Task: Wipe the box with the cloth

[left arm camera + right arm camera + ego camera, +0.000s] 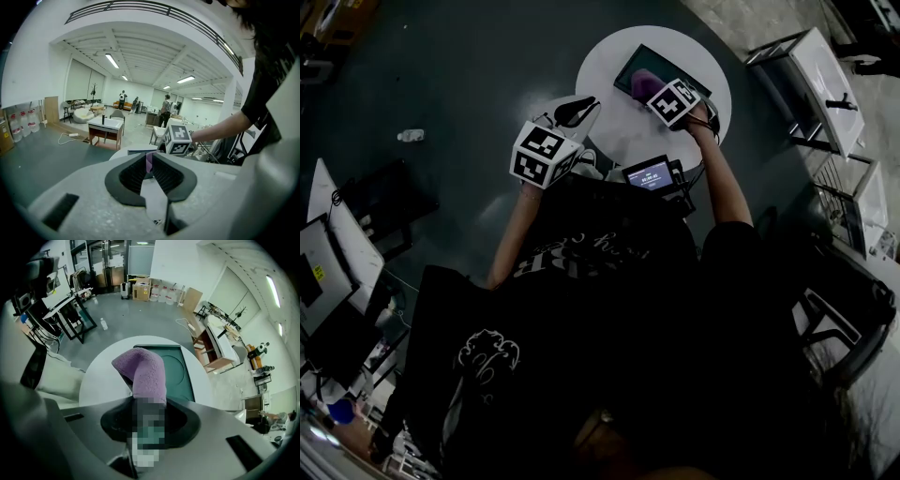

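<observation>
so the purple cloth is clamped in the right gripper, jaws pressed together on its lower end, the rest stuck up and flopped forward past the tips. The box (flat, dark green, a round shape marked on top) is laid on the round white table, straight ahead of those jaws and a bit to their right. Its long axis is pointed away from the gripper, roughly along the jaws' own line. In the right gripper view the cloth is draped over the near left part of the box; whether it's pressed onto the surface or just hung above it can't really be told from this angle

The left gripper is held off by the table's left edge, well apart from the box. Its jaws are closed or all but closed with nothing gripped, and only a far-off sliver of purple is seen through the slit

The right side is clearly the nearer one. Wiping looks barely begun, if at all, and the next stroke would best be run along the box's length with the cloth pushed down flat
</observation>
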{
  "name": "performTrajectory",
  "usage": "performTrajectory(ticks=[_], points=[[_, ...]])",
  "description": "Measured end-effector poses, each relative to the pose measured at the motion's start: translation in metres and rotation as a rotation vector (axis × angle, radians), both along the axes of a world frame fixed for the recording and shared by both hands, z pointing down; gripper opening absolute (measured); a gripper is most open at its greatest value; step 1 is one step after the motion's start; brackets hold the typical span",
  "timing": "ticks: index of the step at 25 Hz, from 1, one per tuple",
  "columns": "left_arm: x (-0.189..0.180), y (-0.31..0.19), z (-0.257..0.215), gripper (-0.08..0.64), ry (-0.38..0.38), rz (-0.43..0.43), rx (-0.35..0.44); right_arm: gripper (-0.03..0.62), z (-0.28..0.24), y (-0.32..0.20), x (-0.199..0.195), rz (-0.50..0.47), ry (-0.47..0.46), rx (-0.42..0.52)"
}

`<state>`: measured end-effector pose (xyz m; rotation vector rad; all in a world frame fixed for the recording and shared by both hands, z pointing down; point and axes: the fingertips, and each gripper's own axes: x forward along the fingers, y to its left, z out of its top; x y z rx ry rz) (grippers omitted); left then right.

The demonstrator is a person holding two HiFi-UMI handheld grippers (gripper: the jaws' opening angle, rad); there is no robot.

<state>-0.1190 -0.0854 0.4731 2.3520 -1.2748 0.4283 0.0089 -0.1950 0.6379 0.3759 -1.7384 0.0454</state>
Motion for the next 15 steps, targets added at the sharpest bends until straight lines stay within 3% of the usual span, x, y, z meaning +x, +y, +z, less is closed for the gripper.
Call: performTrajectory(ticks=[15], points=[[0.052,-0.006,0.003,0.034,0.034,0.227,0.022,0.101,-0.007,0.047,0.096,0.221,0.073,0.002]])
